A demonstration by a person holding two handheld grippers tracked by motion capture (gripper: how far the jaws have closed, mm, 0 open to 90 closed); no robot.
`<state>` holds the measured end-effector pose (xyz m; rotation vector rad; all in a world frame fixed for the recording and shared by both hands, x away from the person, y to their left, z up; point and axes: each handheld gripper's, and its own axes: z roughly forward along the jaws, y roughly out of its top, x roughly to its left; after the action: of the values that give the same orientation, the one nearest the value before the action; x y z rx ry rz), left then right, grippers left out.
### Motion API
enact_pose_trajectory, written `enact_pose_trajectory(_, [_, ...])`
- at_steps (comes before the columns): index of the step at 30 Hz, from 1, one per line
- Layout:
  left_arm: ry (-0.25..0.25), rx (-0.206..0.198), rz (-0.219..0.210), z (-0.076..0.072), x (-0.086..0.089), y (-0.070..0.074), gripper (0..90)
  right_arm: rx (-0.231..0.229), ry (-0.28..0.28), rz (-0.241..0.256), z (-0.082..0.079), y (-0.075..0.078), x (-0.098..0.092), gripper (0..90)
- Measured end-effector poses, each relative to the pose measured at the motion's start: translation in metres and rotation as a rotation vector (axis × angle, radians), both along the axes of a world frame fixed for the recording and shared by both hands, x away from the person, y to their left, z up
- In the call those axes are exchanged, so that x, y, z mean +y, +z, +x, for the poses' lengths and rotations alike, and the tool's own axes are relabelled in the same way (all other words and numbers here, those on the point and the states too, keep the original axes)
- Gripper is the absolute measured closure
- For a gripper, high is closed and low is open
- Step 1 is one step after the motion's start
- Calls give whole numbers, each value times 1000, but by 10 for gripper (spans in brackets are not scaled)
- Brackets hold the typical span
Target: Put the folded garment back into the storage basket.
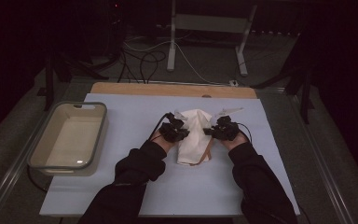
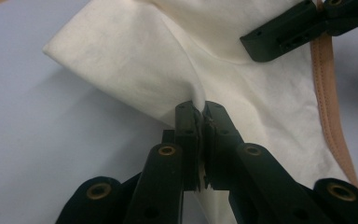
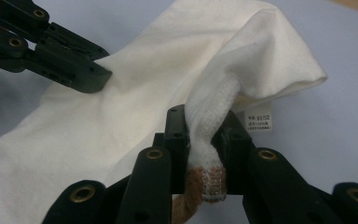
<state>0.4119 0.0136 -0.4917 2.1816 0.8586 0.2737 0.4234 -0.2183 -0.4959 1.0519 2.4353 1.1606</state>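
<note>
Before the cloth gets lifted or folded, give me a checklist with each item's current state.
1. Left tool clamped on the white cloth bag: ok.
2. Right tool clamped on a bunched fold of the bag: ok.
3. Tan strap free of the left tool: ok.
4. Strap end caught in the right tool: cannot tell.
5. Clear plastic bin apart from the bag: ok.
6. Blue mat flat under the bag: ok.

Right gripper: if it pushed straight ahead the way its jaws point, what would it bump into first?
The right gripper is already shut on a thick fold of the white cloth, so it would likely press further into that cloth first; beyond lies the pale blue mat.
</note>
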Motion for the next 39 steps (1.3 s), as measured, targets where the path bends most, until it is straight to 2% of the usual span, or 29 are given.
enact_pose_trajectory(12, [9, -18, -7, -2, 11, 16, 868, -29, 3, -4, -2, 20, 12, 773])
enact_pose_trajectory(25, [5, -37, -1, -9, 22, 33, 869, -44, 16, 2, -5, 31, 20, 773])
enact_pose_trajectory(39, [1, -53, 18, -19, 40, 52, 869, -62, 54, -9, -8, 48, 37, 773])
